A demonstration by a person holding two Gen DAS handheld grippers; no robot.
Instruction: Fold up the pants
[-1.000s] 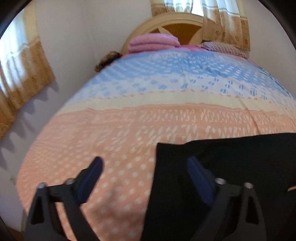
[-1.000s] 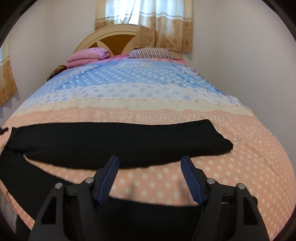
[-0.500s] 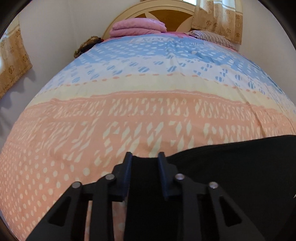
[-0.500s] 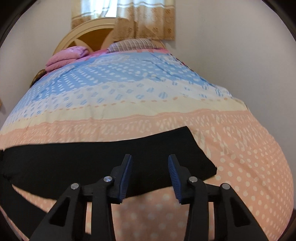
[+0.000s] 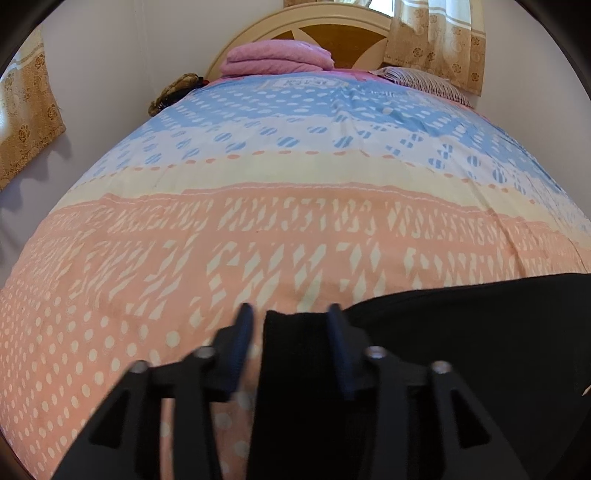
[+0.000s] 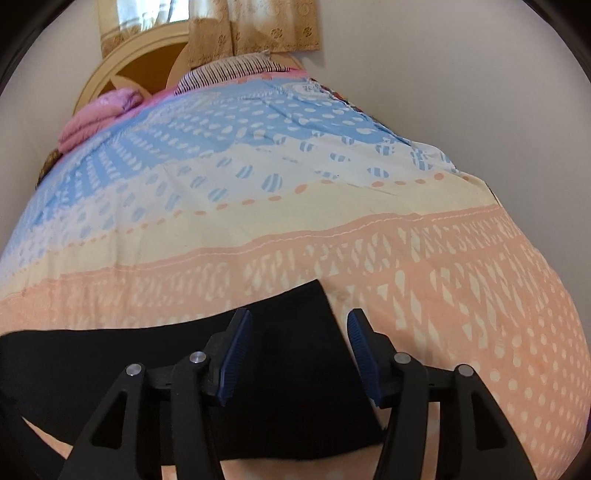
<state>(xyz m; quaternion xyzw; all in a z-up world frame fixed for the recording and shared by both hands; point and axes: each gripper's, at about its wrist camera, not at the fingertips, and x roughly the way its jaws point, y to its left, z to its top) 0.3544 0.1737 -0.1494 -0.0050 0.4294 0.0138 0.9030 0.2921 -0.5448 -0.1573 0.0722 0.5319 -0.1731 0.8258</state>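
Where the black fabric pants lie across the near, peach-dotted end of the patterned peach, cream and blue bedspread, both claws sit low over the cloth. Left claw: blue-padded fingers parted a little, an end corner of the pants standing between them; whether the pads touch the cloth cannot be told. From there the black cloth runs off toward 3 o'clock in the left wrist view. Right claw: fingers spread wider, straddling the other end of the pants, whose square corner shows at 12 o'clock just ahead of the gap; cloth lies flat beneath, not pinched. From this claw the pants stretch toward 9 o'clock. At the far end of the bed, 12 o'clock in the left view: folded pink blanket against the cream arched wooden headboard, striped pillow at 1 o'clock, tan flowered curtain above it.
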